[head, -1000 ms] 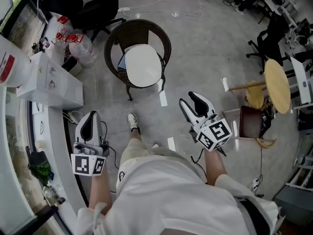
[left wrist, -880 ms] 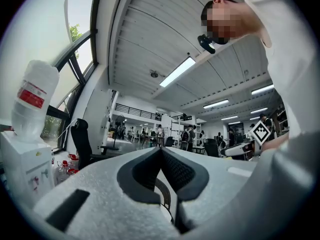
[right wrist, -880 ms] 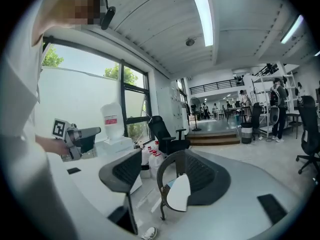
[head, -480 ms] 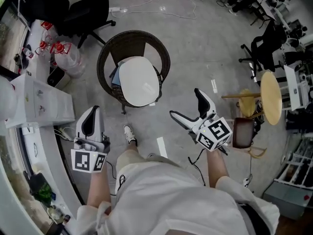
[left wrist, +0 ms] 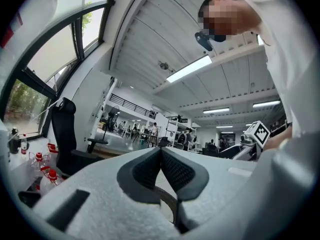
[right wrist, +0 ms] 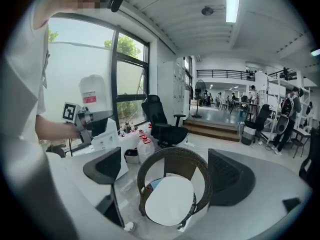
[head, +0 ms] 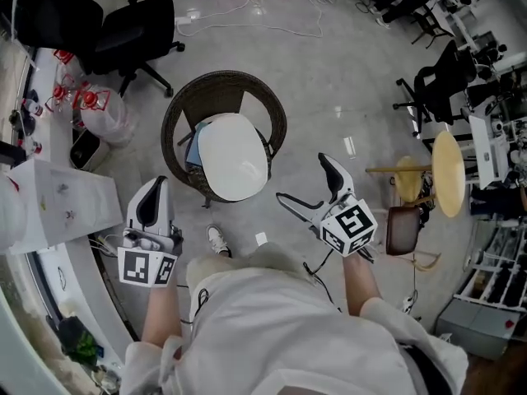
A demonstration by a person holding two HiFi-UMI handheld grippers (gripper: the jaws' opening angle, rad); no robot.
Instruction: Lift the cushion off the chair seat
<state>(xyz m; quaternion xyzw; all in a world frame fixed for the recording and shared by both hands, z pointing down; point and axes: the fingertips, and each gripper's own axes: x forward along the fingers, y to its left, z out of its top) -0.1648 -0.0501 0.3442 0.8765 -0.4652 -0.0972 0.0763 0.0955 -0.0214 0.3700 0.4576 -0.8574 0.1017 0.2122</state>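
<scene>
**Layout.** The wicker chair point(head: 216, 95) stood on the concrete floor point(head: 329, 72), ahead of the person. The white cushion point(head: 233, 156) lay flat on the chair seat, covered most of it, and was untouched.

**Grippers.** The right gripper point(head: 301, 178) hung short of the chair, off its front right corner and apart from the rim. Its jaws had just been opening; they stood spread wide with nothing between them. The left gripper point(head: 155, 186) hung off the chair's front left side, also apart from it. Its jaws were pressed together and empty.

**Step in hand.** This was judged to be the approach; the lift had not begun.

**Next move.** Both grippers would probably need to close in on the chair front. The left jaws must open, each gripper must pinch an opposite cushion edge, and both must rise together.
</scene>
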